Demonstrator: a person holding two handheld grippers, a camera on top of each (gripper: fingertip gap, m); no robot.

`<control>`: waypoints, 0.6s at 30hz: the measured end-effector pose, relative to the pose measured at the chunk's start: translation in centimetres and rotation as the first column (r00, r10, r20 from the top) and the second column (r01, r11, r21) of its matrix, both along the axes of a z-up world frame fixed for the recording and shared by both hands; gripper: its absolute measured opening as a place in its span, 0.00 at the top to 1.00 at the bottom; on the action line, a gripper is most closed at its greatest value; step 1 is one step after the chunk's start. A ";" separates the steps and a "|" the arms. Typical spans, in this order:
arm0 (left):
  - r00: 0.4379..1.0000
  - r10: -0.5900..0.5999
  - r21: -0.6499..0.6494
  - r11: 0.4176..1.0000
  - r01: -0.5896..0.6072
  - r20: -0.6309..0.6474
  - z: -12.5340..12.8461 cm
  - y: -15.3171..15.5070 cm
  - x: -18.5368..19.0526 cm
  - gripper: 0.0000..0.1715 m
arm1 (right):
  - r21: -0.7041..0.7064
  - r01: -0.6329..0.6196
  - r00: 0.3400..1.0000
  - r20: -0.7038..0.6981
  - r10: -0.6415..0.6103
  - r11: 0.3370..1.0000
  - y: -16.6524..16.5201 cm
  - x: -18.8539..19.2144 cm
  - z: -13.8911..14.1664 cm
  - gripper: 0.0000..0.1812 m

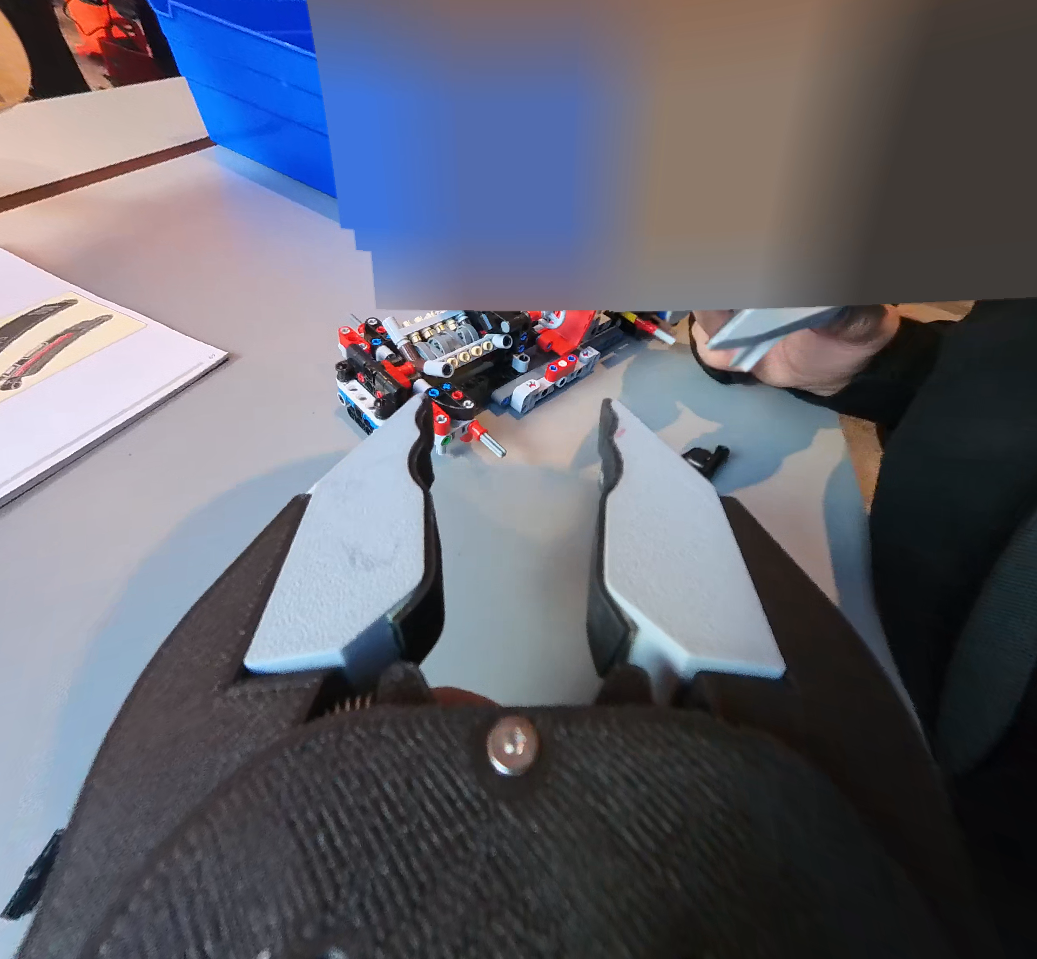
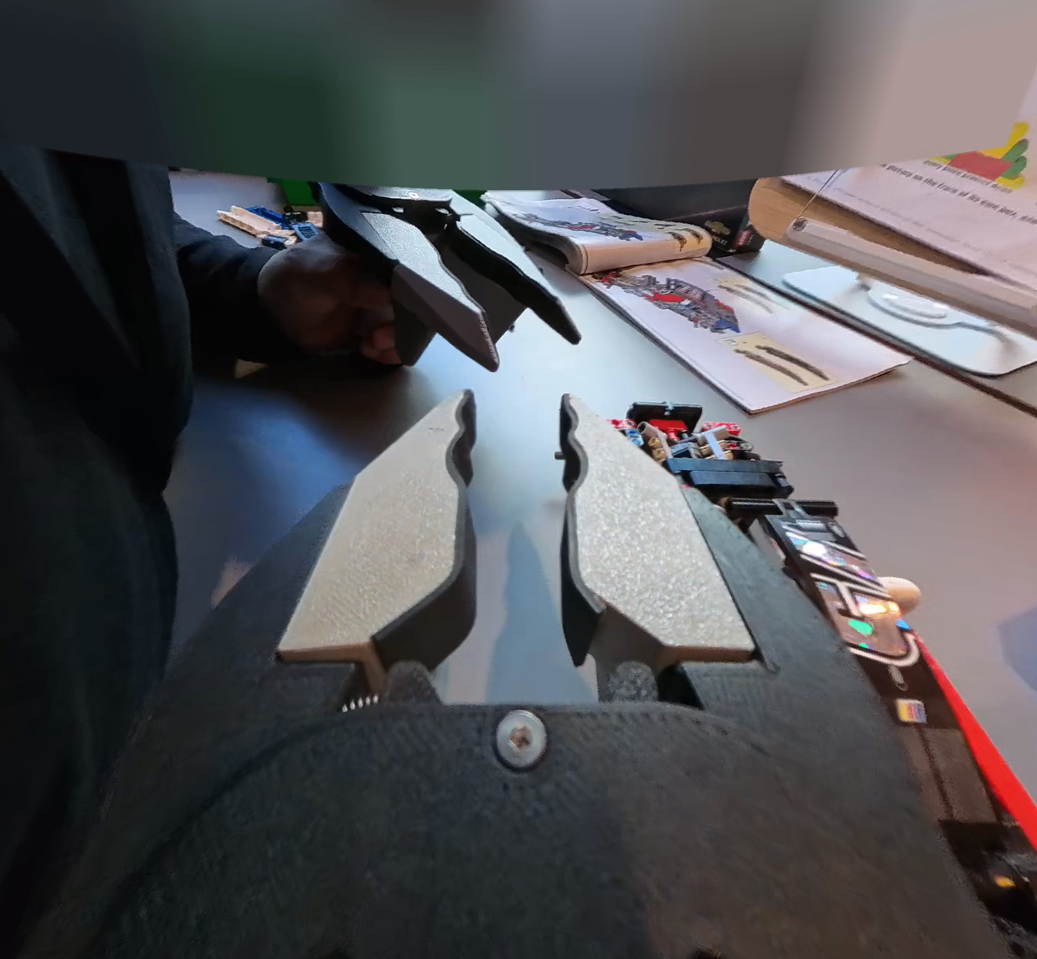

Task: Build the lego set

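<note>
The partly built lego model (image 1: 449, 365), black, grey and red with blue pins, lies on the grey table. My left gripper (image 1: 513, 415) is open and empty just in front of it, its left fingertip close to the model's near corner. A small black piece (image 1: 707, 458) lies to the right of the fingers. In the right wrist view my right gripper (image 2: 516, 415) is open and empty above the table, with the model (image 2: 701, 443) just to its right. The left gripper (image 2: 533, 351) shows beyond it, open, held by a hand.
An open instruction booklet (image 1: 84, 371) lies at the left and also shows in the right wrist view (image 2: 729, 326). A blue bin (image 1: 252, 79) stands at the back. Loose parts (image 2: 264, 225) lie far left. A long black part with a shiny sticker (image 2: 842, 567) lies beside the right gripper.
</note>
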State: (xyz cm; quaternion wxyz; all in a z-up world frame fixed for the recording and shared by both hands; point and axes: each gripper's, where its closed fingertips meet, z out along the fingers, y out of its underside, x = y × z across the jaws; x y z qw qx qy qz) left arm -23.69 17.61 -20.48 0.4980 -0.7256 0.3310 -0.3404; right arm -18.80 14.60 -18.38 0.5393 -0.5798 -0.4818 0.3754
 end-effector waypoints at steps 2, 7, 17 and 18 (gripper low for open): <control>1.000 -0.006 -0.005 1.000 0.006 0.017 0.2 -0.1 -0.1 0.67 | 0.036 0.029 0.999 -0.042 -0.027 0.999 0.1 0.6 0.9 0.91; 0.999 -0.037 -0.039 0.998 0.038 0.019 -0.1 -0.8 0.0 0.67 | -0.039 0.074 0.993 -0.086 -0.078 0.996 1.2 2.0 1.3 0.84; 0.995 -0.085 -0.022 0.996 0.084 -0.054 -0.8 -2.0 0.6 0.67 | 0.059 0.139 0.990 -0.016 -0.139 0.988 1.0 3.2 0.7 0.88; 0.994 -0.087 -0.017 0.996 0.086 -0.065 -0.9 -2.1 0.7 0.67 | 0.064 0.139 0.990 -0.010 -0.138 0.988 0.9 3.1 0.7 0.88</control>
